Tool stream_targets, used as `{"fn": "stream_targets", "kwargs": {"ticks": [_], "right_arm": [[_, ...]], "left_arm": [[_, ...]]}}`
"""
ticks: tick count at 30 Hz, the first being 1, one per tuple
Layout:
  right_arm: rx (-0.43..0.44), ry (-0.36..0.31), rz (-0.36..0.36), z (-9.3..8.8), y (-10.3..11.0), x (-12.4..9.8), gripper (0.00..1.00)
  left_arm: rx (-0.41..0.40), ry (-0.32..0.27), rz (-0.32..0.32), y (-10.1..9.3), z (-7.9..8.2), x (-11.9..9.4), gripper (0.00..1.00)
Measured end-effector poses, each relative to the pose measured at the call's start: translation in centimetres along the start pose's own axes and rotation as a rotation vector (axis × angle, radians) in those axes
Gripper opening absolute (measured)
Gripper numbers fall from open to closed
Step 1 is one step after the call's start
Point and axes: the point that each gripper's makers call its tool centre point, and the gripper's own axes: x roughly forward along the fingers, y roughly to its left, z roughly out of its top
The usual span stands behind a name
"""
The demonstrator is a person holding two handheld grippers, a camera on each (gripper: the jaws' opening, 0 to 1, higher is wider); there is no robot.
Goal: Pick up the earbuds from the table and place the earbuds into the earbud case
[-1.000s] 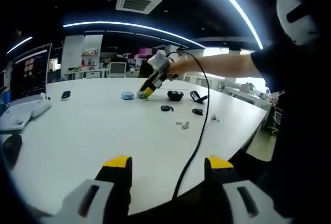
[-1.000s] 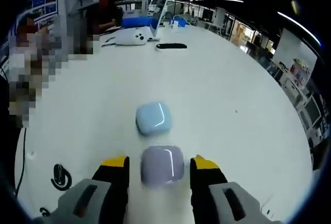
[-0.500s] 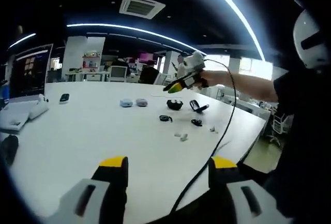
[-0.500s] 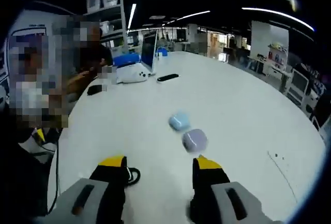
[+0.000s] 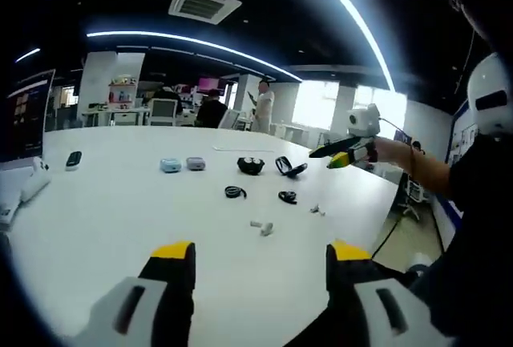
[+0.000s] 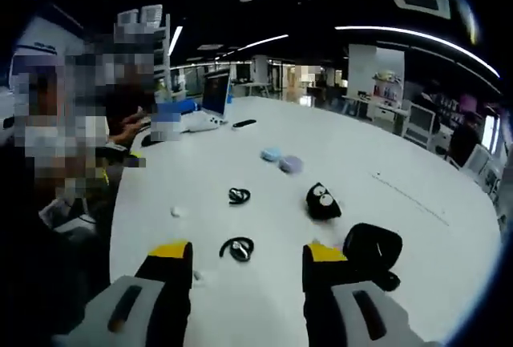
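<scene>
My left gripper (image 5: 252, 271) released, jaws apart over bare white table (image 5: 104, 219), nothing held; my right gripper (image 6: 247, 271) likewise spread, empty, above table. Black ear-hook earbuds (image 6: 237, 248) lie just ahead of right jaws; open black earbud case (image 6: 373, 249) beside right jaw; blue case (image 5: 169, 165), lilac case (image 5: 195, 163) farther off

A big white table (image 5: 120, 203) is spreading across an open office. Long curved light strips (image 5: 192, 42) are glowing on the dark ceiling, beside a square air vent (image 5: 204, 4) at twelve o'clock. Bright windows (image 5: 321, 106) are shining at two o'clock, and desks with monitors (image 6: 417, 119) are standing beyond.
</scene>
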Motion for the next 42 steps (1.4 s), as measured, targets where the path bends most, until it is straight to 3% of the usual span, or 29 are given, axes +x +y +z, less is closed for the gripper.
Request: {"fn": "stream_targets", "kwargs": {"ticks": [6,12,15,20,25,30,34,42], "right_arm": [[0.106,-0.109,-0.134,-3.5,-1.0,-4.4,0.54],[0.160,-0.163,-0.235,-6.0,-0.9,-6.9,0.54],[0.194,-0.206,-0.265,-6.4,-0.2,-7.6,0.54],[0.205,-0.187,-0.291,-7.5,0.1,-8.6,0.54],[0.209,-0.184,-0.316,-7.5,-0.3,-9.3,0.54],[0.181,-0.166,-0.323,-6.7,-0.8,-8.9,0.54],[0.115,-0.119,-0.330,-6.4,-1.9,-8.5,0.54],[-0.007,-0.069,-0.333,-3.9,-1.7,-6.4,0.53]], "left_arm": [[0.030,0.005,-0.006,-0.4,0.5,0.4,0.67],[0.048,0.003,-0.009,-0.7,1.4,0.7,0.67],[0.059,-0.002,-0.021,-1.1,2.1,1.1,0.68],[0.073,0.019,-0.047,-1.4,2.5,1.9,0.68],[0.090,-0.013,-0.026,-0.9,3.3,2.0,0.67],[0.071,-0.021,-0.022,-0.6,3.0,2.1,0.67],[0.063,-0.022,-0.023,-0.5,2.8,1.8,0.67],[0.029,-0.061,0.029,0.9,2.7,0.4,0.66]]}}
